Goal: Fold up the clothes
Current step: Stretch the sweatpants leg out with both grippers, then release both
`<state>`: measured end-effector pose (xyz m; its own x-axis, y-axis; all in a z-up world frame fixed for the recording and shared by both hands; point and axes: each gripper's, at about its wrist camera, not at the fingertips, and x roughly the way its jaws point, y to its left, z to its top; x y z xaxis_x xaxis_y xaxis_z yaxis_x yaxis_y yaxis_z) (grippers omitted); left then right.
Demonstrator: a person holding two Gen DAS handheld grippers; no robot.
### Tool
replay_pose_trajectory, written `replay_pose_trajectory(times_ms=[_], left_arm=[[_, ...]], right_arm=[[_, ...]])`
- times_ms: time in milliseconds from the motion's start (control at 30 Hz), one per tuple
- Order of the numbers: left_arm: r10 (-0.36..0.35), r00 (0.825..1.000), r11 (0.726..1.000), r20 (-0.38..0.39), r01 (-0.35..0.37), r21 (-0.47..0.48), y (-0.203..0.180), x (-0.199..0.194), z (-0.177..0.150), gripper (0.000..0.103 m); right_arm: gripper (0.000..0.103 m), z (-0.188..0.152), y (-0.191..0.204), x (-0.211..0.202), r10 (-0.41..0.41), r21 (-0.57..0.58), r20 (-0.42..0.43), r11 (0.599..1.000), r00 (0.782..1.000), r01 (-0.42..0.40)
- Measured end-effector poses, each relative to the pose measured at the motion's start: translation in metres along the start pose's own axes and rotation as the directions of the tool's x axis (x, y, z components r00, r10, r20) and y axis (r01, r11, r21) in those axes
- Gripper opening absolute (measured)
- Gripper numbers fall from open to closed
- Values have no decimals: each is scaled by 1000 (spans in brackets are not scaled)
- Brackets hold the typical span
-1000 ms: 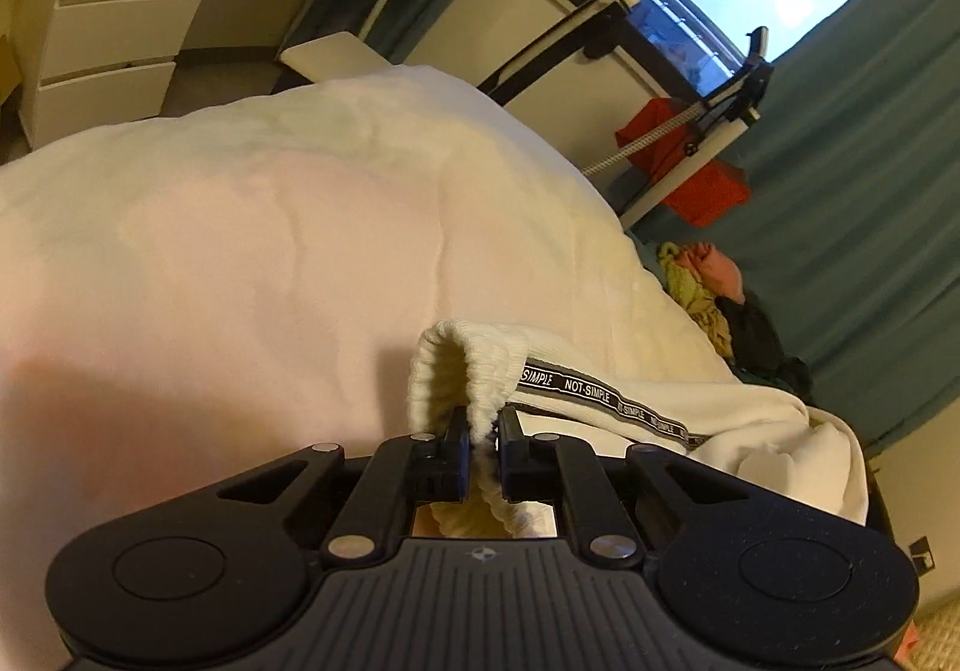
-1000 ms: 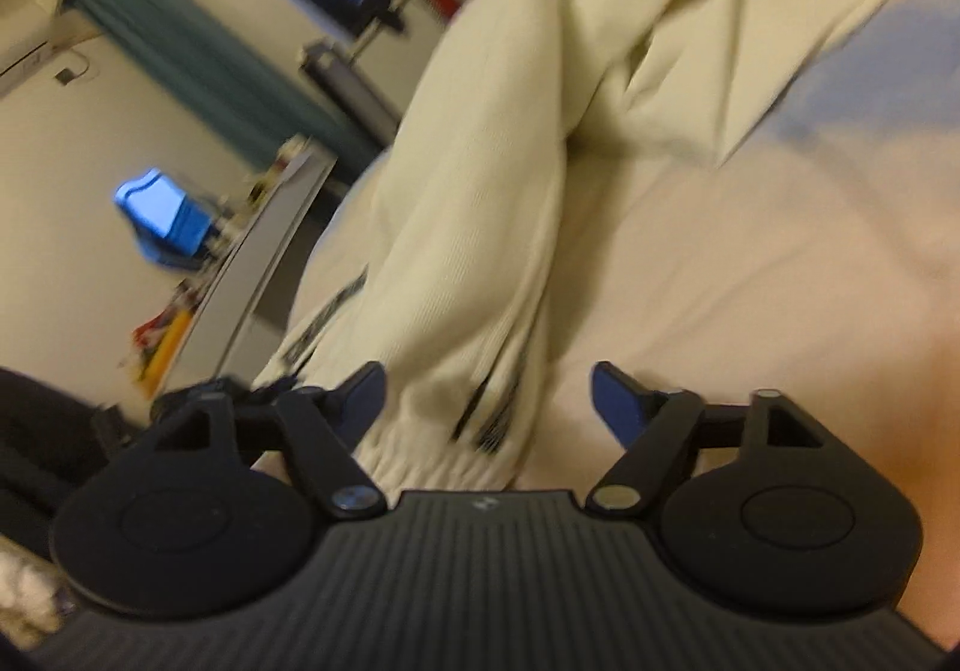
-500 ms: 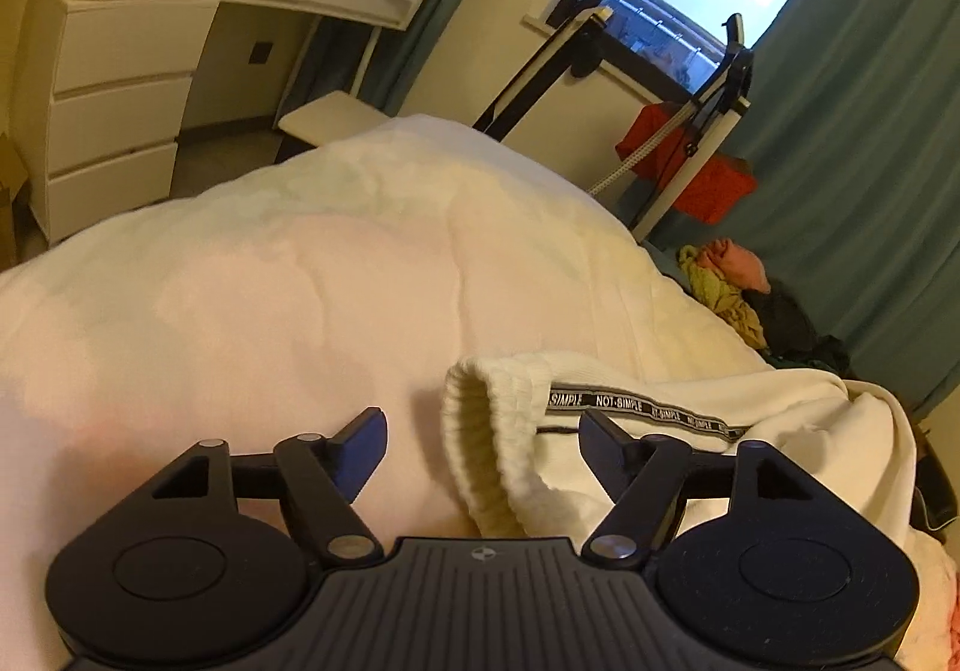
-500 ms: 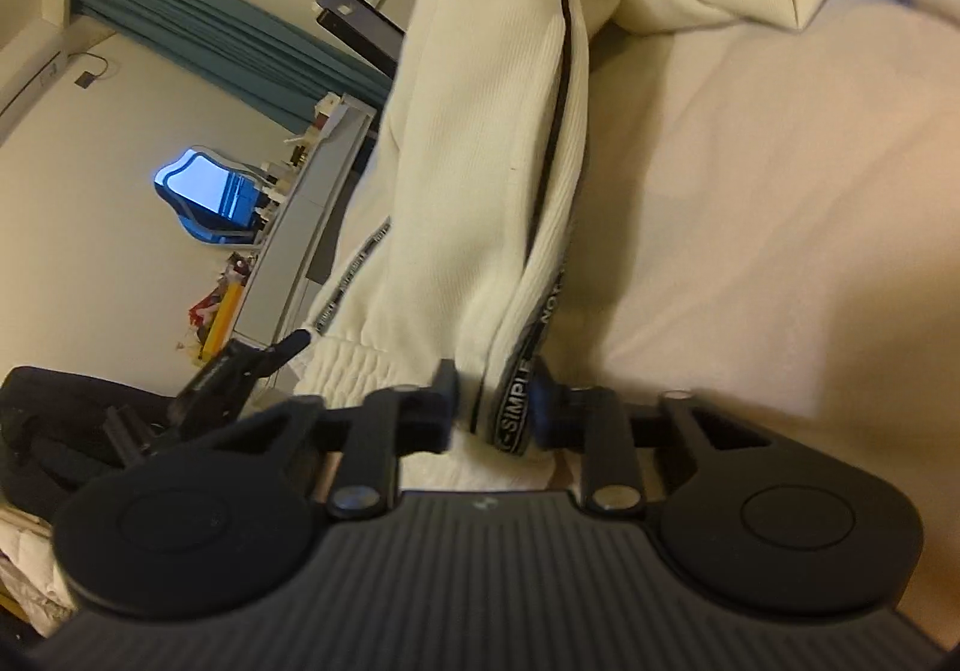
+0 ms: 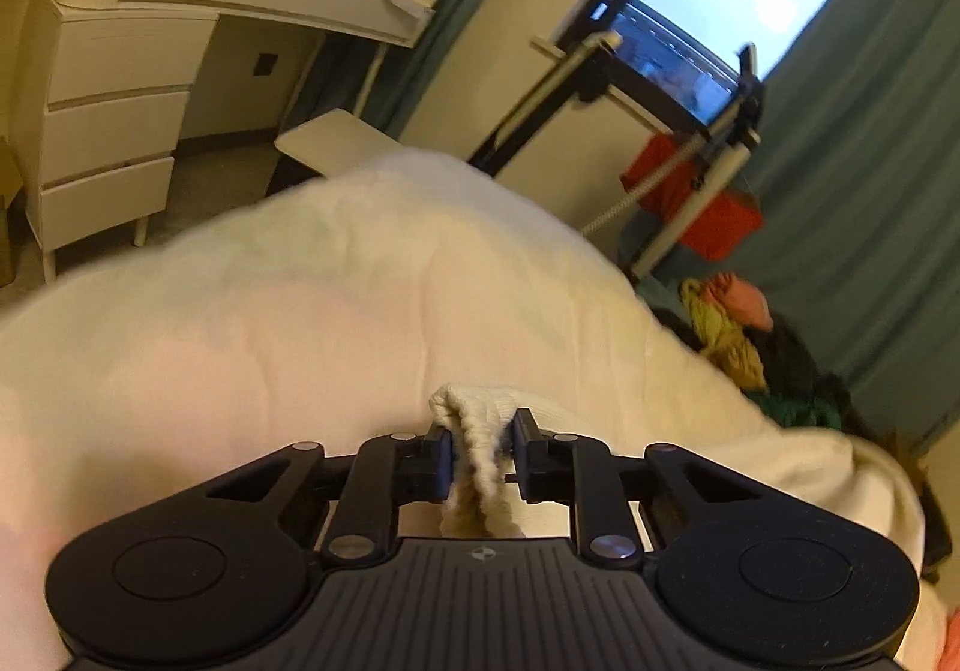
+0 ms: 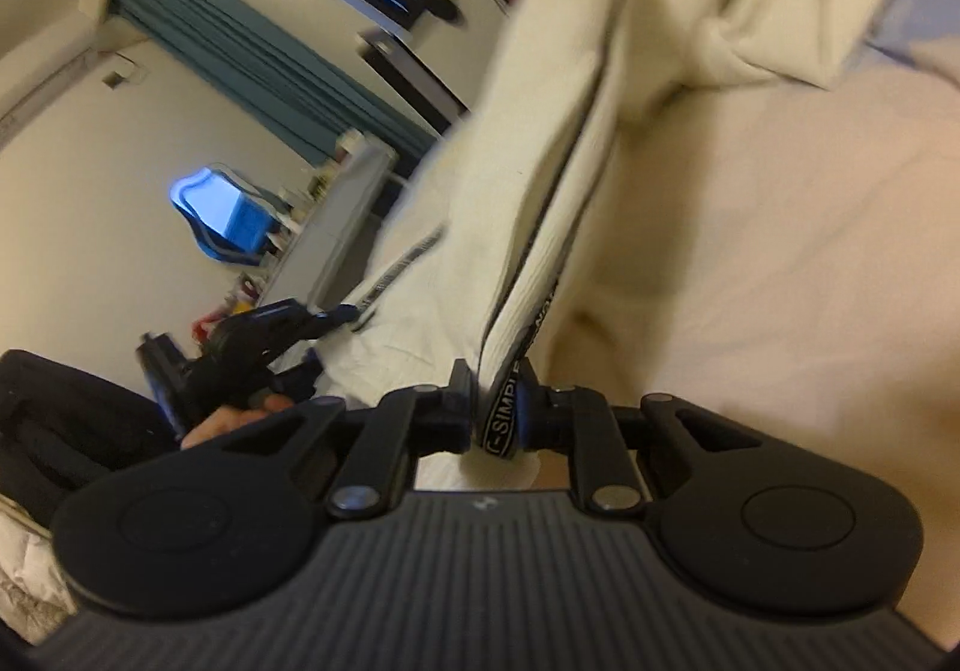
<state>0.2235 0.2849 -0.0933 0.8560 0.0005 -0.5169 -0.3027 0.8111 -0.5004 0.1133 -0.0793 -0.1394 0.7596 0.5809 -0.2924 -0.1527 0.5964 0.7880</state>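
A cream knit garment with black lettered tape trim lies on a pale bedspread (image 5: 270, 323). My left gripper (image 5: 480, 452) is shut on the garment's ribbed hem (image 5: 474, 431), which bunches between the fingers. My right gripper (image 6: 495, 407) is shut on a folded edge of the same garment (image 6: 540, 143) at the black tape (image 6: 504, 419). The cloth stretches away from the right gripper toward a crumpled heap at the top right. The left gripper (image 6: 258, 347) and the hand holding it show at the left of the right wrist view.
A white desk with drawers (image 5: 114, 89) stands beyond the bed at the left. A drying rack (image 5: 690, 131) with a red item stands by the window. A pile of coloured clothes (image 5: 738, 323) lies at the right by teal curtains.
The left gripper opened half a second ago and has now shut again on the ribbed hem. The right gripper closed on the taped edge and holds it, lifted slightly.
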Motion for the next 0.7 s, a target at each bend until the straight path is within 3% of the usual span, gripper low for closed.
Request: replay_pose_trajectory(times_ms=[167,400,500,600,700], left_arm=[[135,989,985,67,-141,99,-12,21,85,19],[297,954,933,43,-299,198,16,102,177,20],[311,950,928,2,-304,214,33,141,184,20],[324,946,904,9,-313,290,38,162,173,22],[279,960,912,33,-276,305,42,162,167,27]], right_arm=[[15,-29,56,61,104,53,42,993,994,-106],[14,-62,95,189,190,102,-90,978,978,-181],[14,-70,98,223,170,84,-142,984,975,-159],[14,-74,100,235,143,46,-161,990,977,-137],[15,-75,106,234,123,-3,-155,992,980,-125]])
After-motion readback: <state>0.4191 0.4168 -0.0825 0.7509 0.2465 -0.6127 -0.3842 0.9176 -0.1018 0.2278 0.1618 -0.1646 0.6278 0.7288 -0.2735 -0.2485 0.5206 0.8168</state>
